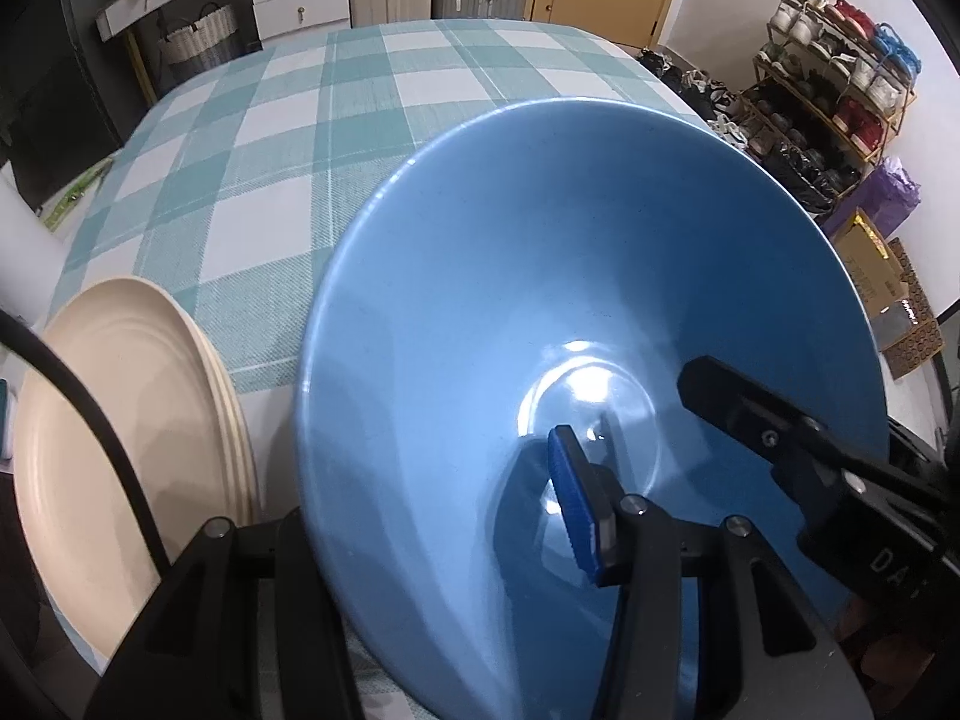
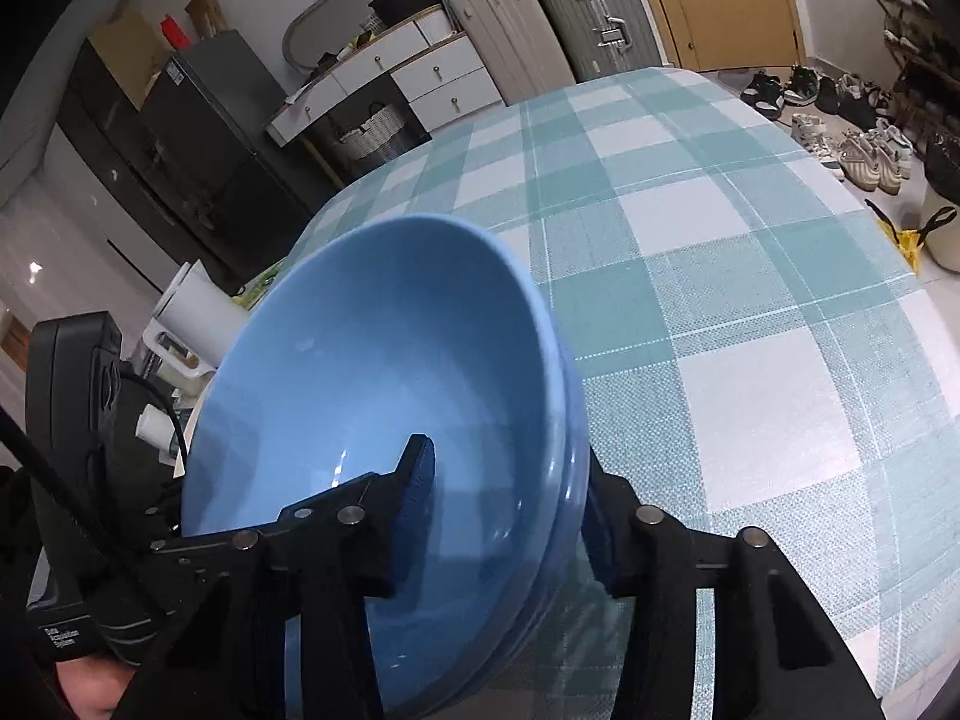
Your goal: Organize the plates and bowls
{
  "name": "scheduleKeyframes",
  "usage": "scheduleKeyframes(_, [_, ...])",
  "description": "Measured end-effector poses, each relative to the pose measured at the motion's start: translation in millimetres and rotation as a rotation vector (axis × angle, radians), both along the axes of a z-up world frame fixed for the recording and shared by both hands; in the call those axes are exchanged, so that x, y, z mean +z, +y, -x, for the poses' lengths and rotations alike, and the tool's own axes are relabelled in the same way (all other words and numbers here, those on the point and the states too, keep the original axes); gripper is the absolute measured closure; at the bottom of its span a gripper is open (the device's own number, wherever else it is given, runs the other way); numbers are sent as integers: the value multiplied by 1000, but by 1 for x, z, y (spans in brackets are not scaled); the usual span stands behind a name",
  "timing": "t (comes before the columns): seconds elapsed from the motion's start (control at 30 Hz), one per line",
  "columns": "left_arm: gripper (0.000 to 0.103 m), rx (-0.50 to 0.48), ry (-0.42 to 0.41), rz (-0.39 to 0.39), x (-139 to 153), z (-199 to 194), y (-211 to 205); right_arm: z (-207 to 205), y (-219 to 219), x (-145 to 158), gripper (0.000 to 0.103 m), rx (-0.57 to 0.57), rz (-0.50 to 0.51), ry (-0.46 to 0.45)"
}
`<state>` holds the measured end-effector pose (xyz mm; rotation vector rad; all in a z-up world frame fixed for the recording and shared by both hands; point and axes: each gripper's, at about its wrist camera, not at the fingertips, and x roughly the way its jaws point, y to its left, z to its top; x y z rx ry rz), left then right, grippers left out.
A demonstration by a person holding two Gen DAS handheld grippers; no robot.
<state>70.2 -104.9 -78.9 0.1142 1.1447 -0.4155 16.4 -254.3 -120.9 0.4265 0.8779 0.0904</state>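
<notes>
A large blue bowl (image 1: 540, 276) is tilted over the checked tablecloth (image 1: 270, 138). My left gripper (image 1: 426, 474) straddles its near wall, blue pad (image 1: 576, 510) inside and the other finger outside, shut on it. In the right wrist view the blue bowl (image 2: 360, 372) shows a second blue rim (image 2: 575, 420) nested under it. My right gripper (image 2: 507, 459) clamps that right-hand wall, with one finger inside the bowl and the other behind it. A right-gripper finger (image 1: 750, 408) also lies inside the bowl. A stack of cream plates (image 1: 120, 420) sits to the bowl's left.
The tablecloth (image 2: 720, 252) stretches bare beyond the bowls. A white cylinder (image 2: 198, 312) and small items stand at the table's left edge. Off the table are drawers (image 2: 432, 78), suitcases (image 2: 576, 12), a shoe rack (image 1: 840, 78) and boxes (image 1: 882, 276).
</notes>
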Motion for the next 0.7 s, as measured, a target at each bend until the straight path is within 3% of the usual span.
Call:
scheduleKeyframes(0.13, [63, -6, 21, 2, 0, 2, -1, -2, -3, 0, 72, -32, -7, 51])
scheduleKeyframes(0.33, [75, 4, 38, 6, 4, 0, 2, -9, -4, 1, 90, -17, 58, 149])
scheduleKeyframes(0.53, [76, 19, 45, -21, 3, -1, 2, -20, 5, 6, 91, 39, 152, 230])
scheduleKeyframes(0.7, [79, 43, 94, 29, 2, -4, 12, -25, 3, 11, 92, 38, 132, 275])
